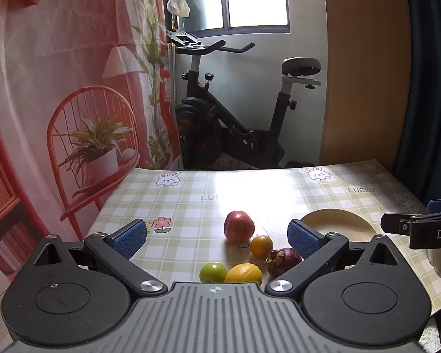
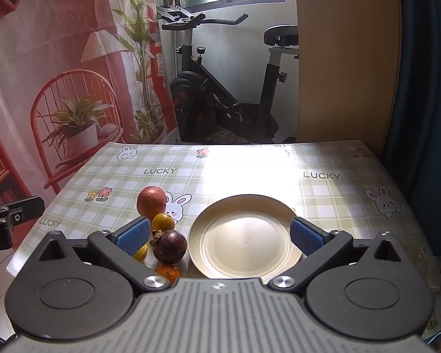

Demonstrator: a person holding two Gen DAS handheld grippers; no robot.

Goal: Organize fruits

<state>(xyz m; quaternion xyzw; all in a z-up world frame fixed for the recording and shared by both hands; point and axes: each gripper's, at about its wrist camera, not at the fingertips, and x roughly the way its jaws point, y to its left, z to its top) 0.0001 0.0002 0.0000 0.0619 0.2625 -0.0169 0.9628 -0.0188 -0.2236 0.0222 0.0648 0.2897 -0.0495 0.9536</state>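
**Both claws wide above a table of loose fruit**

Nearest my left camera, my left claw (image 1: 217, 236) stands wide, its blue pads (image 1: 130, 238) far apart and gripping nothing. Between its fingers lie five fruits on the checked tablecloth (image 1: 191, 203). Closest are a green fruit (image 1: 212, 272) and a lemon (image 1: 244, 273), side by side and partly hidden by the claw body. Just right of them sits a dark purple mangosteen (image 1: 283, 260). Behind it is an orange (image 1: 261, 245), which touches or nearly touches a red apple (image 1: 239, 226), the farthest fruit. A pale plate (image 1: 338, 220) lies to the right of the group, with nothing on the part I can see.

My right claw (image 2: 219, 236) is also wide and holds nothing. It hangs over the near edge of the plate (image 2: 244, 235), whose surface is bare. Left of the plate the fruits cluster close together. A small tangerine (image 2: 168, 273) peeks out nearest the claw body.

Beyond the table stand an exercise bike (image 1: 235, 108) and a printed backdrop (image 1: 73, 88).
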